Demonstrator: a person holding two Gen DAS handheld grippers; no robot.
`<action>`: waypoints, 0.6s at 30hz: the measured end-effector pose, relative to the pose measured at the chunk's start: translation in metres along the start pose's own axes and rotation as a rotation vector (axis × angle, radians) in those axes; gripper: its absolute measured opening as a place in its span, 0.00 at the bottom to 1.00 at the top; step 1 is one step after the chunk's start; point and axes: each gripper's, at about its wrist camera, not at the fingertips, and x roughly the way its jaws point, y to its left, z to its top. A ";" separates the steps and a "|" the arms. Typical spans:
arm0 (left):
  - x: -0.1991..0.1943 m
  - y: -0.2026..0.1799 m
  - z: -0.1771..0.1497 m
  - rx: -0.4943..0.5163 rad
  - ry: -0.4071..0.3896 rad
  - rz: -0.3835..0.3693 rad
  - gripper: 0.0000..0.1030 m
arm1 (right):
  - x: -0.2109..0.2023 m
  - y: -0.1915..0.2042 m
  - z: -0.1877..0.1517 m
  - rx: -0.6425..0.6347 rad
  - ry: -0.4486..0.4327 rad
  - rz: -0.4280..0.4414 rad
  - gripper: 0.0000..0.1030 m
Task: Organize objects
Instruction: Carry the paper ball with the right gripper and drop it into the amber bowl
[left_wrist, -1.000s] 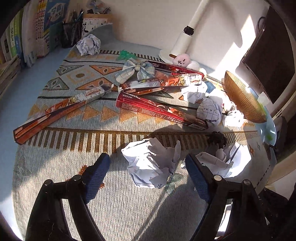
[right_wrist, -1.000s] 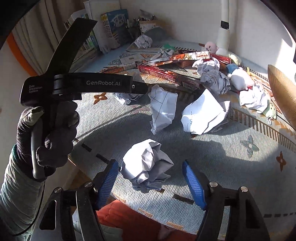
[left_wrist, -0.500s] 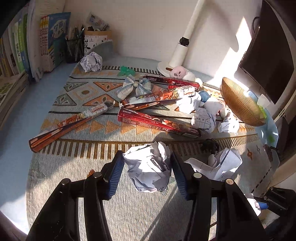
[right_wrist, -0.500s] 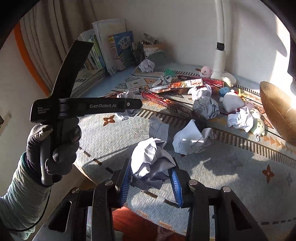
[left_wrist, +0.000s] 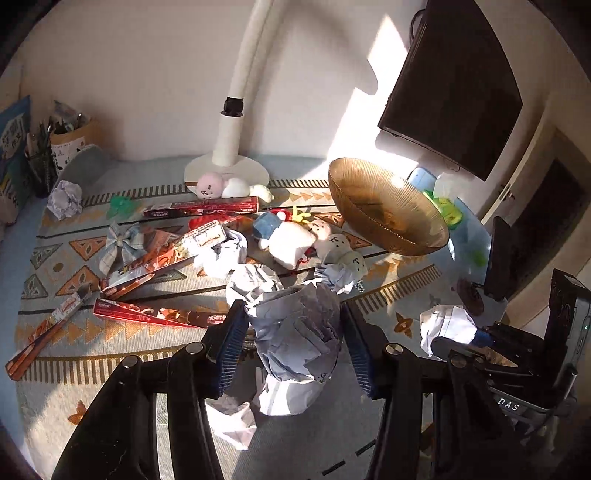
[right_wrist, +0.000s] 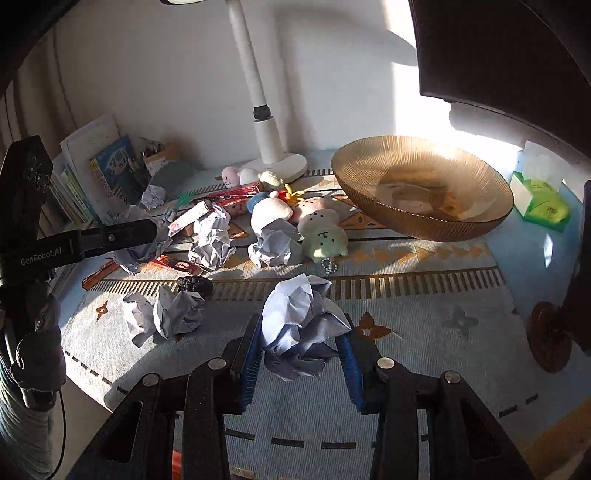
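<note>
Crumpled white paper fills my left gripper (left_wrist: 293, 341): the blue pads (left_wrist: 231, 341) pinch a paper ball (left_wrist: 297, 332) on both sides, held above the patterned mat (left_wrist: 110, 369). Beyond it on the mat lie red cartons (left_wrist: 147, 317), a checked bow (left_wrist: 122, 243), plush toys (left_wrist: 291, 240) and more paper wads (left_wrist: 64, 197). An amber ribbed bowl (left_wrist: 388, 218) sits at the far right of the mat, next to a white lamp base (left_wrist: 227, 168). At the right edge my other gripper shows, a wad pressed in its blue pads.

From the right wrist: my right gripper (right_wrist: 301, 354) is clamped on a second paper ball (right_wrist: 301, 325), pads biting into its sides, ball clear of the mat (right_wrist: 424, 332). The bowl (right_wrist: 421, 188) lies ahead and to the right, well apart from the ball. A green tissue box (right_wrist: 541, 199) stands just beyond the bowl. Loose wads (right_wrist: 166, 314) lie left of the gripper; plush toys (right_wrist: 321, 229) cluster near the bowl's left rim. At far left a gloved hand (right_wrist: 37, 354) holds the other gripper, paper at its tip.
</note>
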 end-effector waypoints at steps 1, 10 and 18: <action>0.006 -0.006 0.003 0.001 0.011 -0.023 0.48 | 0.000 -0.006 0.000 0.006 -0.002 -0.014 0.37; 0.051 -0.063 0.018 0.026 0.073 -0.152 0.48 | 0.001 -0.043 -0.003 0.020 -0.017 -0.096 0.37; 0.079 -0.108 0.055 0.155 0.048 -0.005 0.48 | -0.020 -0.080 0.046 0.062 -0.149 -0.144 0.37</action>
